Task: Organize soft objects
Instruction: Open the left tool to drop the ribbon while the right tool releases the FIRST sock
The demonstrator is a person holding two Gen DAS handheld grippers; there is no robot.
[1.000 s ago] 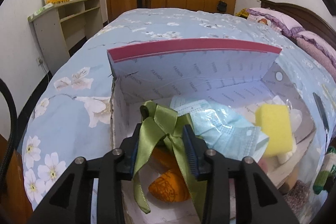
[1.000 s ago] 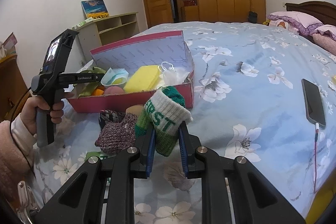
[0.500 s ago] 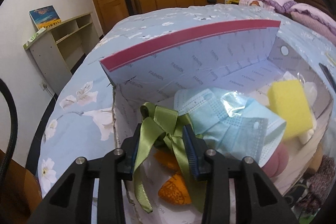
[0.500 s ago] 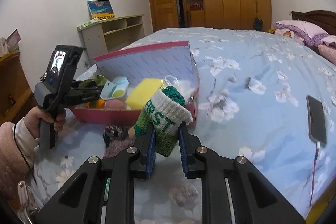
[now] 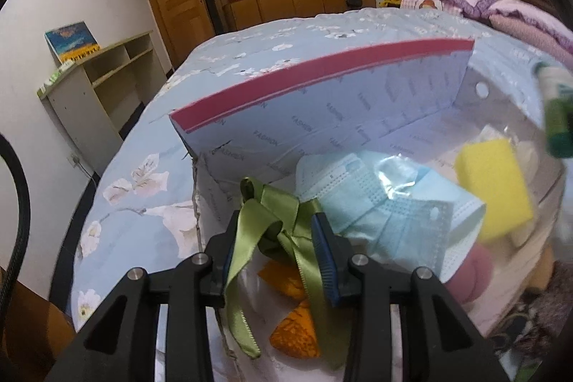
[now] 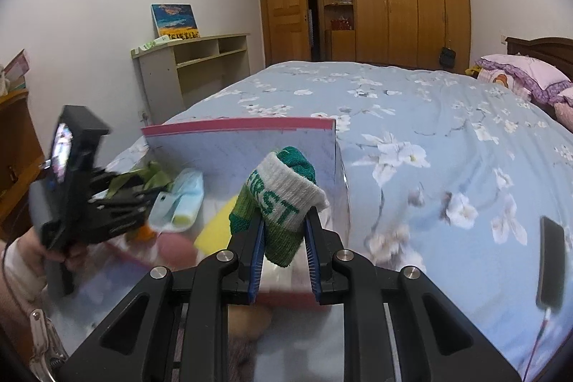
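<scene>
An open pink box (image 5: pixel 322 67) (image 6: pixel 236 124) with a pale printed lining lies on the bed. Over its left end my left gripper (image 5: pixel 277 238) is shut on a green satin ribbon (image 5: pixel 265 213), which dangles above an orange soft thing (image 5: pixel 293 335). Blue face masks in clear wrap (image 5: pixel 390 203) (image 6: pixel 186 196) and a yellow sponge (image 5: pixel 494 181) (image 6: pixel 218 228) lie inside the box. My right gripper (image 6: pixel 283 246) is shut on a rolled green and white sock (image 6: pixel 283 199), held over the box's near right part; the sock (image 5: pixel 555 106) shows at the left wrist view's right edge.
The bed (image 6: pixel 412 117) has a blue flowered cover. A black phone (image 6: pixel 549 260) on a cable lies at its right. Knitted things (image 5: pixel 537 328) lie by the box's near side. Pink pillows (image 6: pixel 526 74), a pale shelf unit (image 6: pixel 193 67) and wooden wardrobes (image 6: pixel 394 2) stand behind.
My right gripper has carried the sock forward and up, from the bed in front of the box to over the box. The left gripper has rolled in place, still holding the ribbon.
</scene>
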